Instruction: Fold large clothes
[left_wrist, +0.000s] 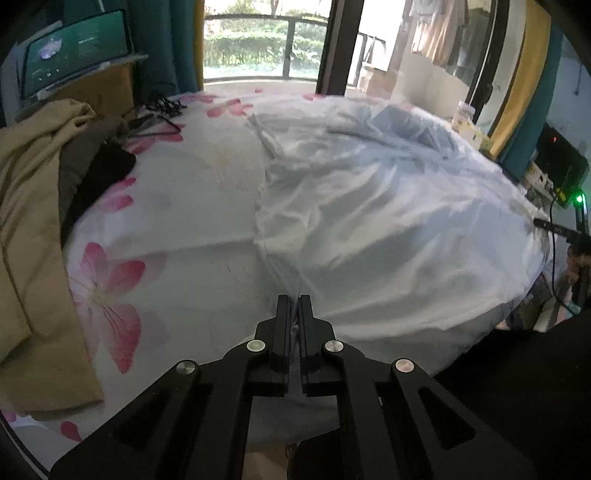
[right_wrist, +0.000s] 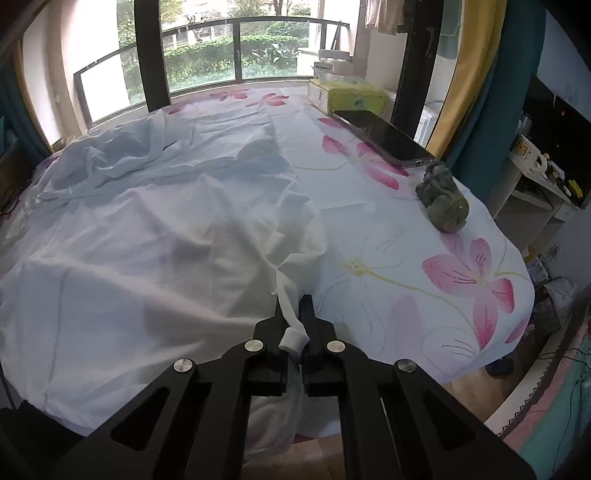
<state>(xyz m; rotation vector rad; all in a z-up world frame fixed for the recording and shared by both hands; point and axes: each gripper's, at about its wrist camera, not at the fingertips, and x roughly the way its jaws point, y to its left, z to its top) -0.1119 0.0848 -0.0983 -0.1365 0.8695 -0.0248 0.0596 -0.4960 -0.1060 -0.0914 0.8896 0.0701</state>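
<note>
Fabric is thin, light and limp, I judge: the white garment (left_wrist: 369, 221) lies spread and wrinkled across the flowered bedsheet (left_wrist: 192, 206), its far end bunched up. It will sag and slide, so corners and hem are the right places to hold. Left gripper (left_wrist: 294, 301) is clamped narrow on the near left edge of the cloth; right gripper (right_wrist: 294, 301) is pinched on a rolled near right corner, cloth visibly between the jaws. Obstacles: tan clothing pile (left_wrist: 33, 229) on the left, black cables (left_wrist: 162, 110) far left, green stone figurine (right_wrist: 443, 201) and dark tablet (right_wrist: 384, 138) on the right, tissue box (right_wrist: 345, 96) far right. I see room to fold forward, but a wide swing could catch the figurine.
</note>
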